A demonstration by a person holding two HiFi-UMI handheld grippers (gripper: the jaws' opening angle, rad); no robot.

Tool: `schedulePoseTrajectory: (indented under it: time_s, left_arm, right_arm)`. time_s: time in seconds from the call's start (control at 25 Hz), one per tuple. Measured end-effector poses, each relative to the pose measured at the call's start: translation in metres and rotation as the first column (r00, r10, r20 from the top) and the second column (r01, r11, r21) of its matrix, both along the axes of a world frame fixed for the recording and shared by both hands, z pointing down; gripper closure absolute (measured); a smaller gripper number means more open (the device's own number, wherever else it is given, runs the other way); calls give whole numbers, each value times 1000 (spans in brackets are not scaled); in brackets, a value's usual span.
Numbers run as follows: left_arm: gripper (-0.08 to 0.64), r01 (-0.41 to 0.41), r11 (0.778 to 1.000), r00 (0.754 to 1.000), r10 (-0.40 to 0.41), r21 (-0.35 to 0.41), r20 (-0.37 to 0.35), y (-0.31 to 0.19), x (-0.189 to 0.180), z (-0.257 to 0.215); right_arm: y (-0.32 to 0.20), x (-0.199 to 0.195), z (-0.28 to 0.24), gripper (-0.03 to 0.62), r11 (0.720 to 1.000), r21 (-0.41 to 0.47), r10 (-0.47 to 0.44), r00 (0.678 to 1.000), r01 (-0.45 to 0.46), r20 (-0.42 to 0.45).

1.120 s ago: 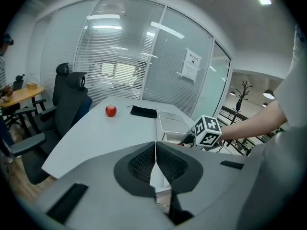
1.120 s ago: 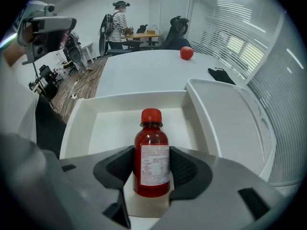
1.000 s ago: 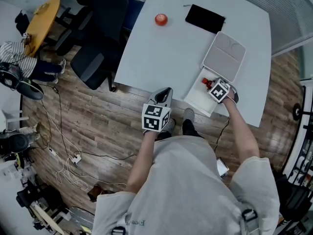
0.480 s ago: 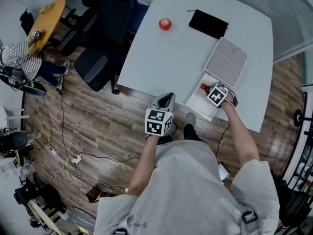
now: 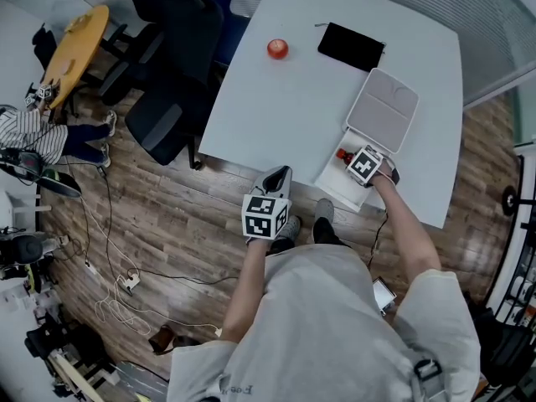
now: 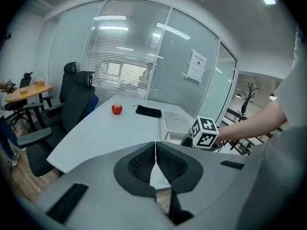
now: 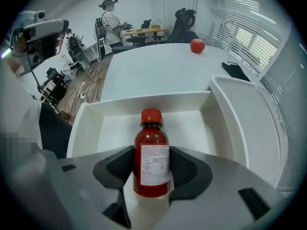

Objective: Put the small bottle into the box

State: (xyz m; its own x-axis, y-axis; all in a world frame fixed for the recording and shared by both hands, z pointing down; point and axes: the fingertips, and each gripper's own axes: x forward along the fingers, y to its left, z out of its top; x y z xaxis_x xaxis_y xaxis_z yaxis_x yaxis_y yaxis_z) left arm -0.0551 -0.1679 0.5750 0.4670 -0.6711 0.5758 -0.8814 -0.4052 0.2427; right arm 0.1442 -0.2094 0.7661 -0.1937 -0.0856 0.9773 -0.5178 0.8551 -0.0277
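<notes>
In the right gripper view a small bottle [image 7: 152, 157] of red liquid with a red cap stands upright between the pads of my right gripper [image 7: 152, 170], which is shut on its body. Beyond the bottle lies the open white box [image 7: 144, 104], its lid [image 7: 249, 123] folded back to the right. In the head view the right gripper [image 5: 352, 159] holds the bottle [image 5: 342, 154] over the box [image 5: 333, 179] at the table's near edge. My left gripper [image 5: 280, 177] hangs off the table's front edge, shut and holding nothing; its pads [image 6: 144, 158] meet.
A red apple [image 5: 277, 48] and a flat black pouch [image 5: 351, 46] lie on the far part of the white table [image 5: 276, 107]. Black office chairs [image 5: 159, 115] stand to the left. A person [image 7: 111, 20] stands at a far desk.
The right gripper with the bottle has shifted slightly left over the box. The left gripper stays shut off the table's edge.
</notes>
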Motion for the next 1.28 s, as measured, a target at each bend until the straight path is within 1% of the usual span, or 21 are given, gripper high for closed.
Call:
schedulePoseTrajectory:
  time_s: [0.08,0.16,0.32,0.4,0.52,0.72,0.92,1.28]
  left_arm:
    - [531,-8,1000,1000,8,0,2,1,2,1]
    - [531,-15,1000,1000,15,-1,4,1,3,2]
    - [531,-23,1000,1000,23,-2,5,2,4,3]
    - [531,-25,1000,1000,25,-3,7,3,6,3]
    - [531,-26,1000,1000,26,-1,11,3,7,1]
    - [531,-30,1000,999,30,2,22,6,7,1]
    - [531,-42,999,999,42,-1,31,9,8,1]
    - [531,-30,1000,999,30,0,31,13,5,-1]
  right_arm:
    - [1,-4,1,365,1000,6,11,999,-11,30]
    - [1,-4,3,365,1000,14,22,999,-23,36]
    - [0,-11,2,365,1000,21,17,998,-18,59]
    - [-1,-8,0,364,999,31,22,999,-23,42]
    - [3,-11,-2,364,999,30,16,999,-17,46]
    - [5,-11,1,362,999,47,27,999,-28,29]
    - [4,-11,-1,361,998,60,27,999,-29,29]
    - [3,-9,-1,359,998,59,27,999,-29,32]
